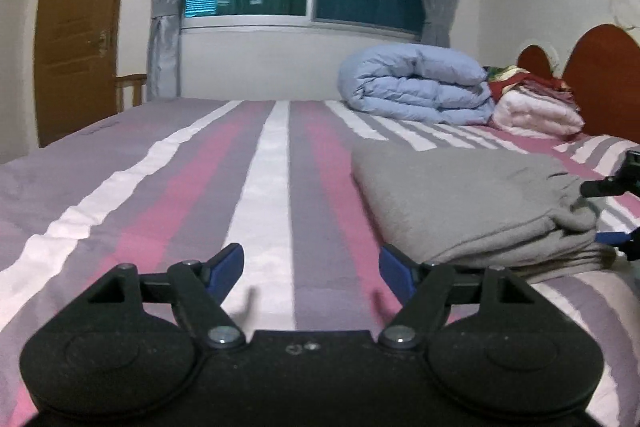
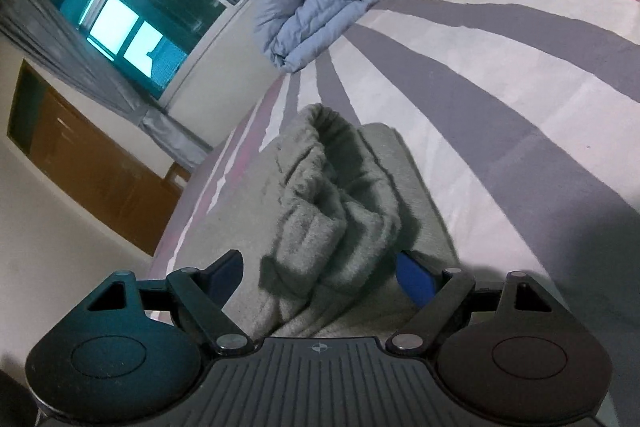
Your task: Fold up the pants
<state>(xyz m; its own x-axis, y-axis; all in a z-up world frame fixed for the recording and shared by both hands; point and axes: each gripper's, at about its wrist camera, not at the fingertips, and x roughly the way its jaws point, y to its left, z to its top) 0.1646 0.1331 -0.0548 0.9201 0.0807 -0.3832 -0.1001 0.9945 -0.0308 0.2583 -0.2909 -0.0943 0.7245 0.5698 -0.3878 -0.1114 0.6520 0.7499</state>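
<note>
In the left wrist view, the left gripper (image 1: 311,269) sits at bottom centre with its jaws spread wide and nothing between them, only the striped bed (image 1: 168,187) beneath. The grey pants (image 1: 472,203), folded into a thick stack, lie at centre right, just beyond and to the right of the right-hand jaw, apart from both blue pads. The right gripper (image 1: 614,211) shows at the right edge, at the pants' bunched end. A blue duvet (image 1: 416,83) lies at upper right. In the right wrist view, the right gripper (image 2: 320,277) is wide open at the bottom, and the pants (image 2: 332,211) fill the centre, their bunched end reaching into the gap between the jaws; neither pad closes on the cloth. The duvet (image 2: 320,3) lies at top centre.
</note>
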